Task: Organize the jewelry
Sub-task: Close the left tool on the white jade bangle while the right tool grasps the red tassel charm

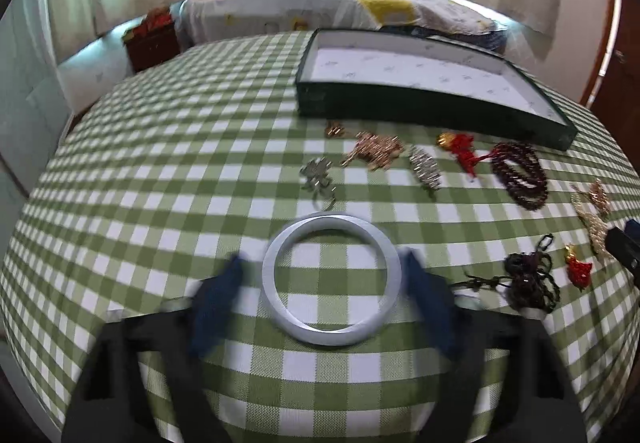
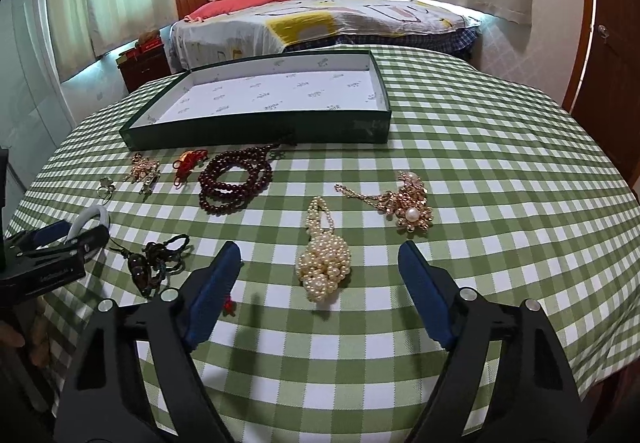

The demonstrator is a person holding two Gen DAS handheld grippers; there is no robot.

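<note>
Left gripper (image 1: 324,283) spread round the white bangle (image 1: 331,279), lower centre; I'd squeeze evenly so it doesn't skid

The box (image 2: 256,123) sits at the back of the table (image 2: 500,171). The bead string (image 2: 234,179) lies right in front of the box. The pearl bunch (image 2: 324,259) lies nearer, with the brooch (image 2: 412,209) to its right. The ring bangle (image 1: 331,277) lies far left.
</note>
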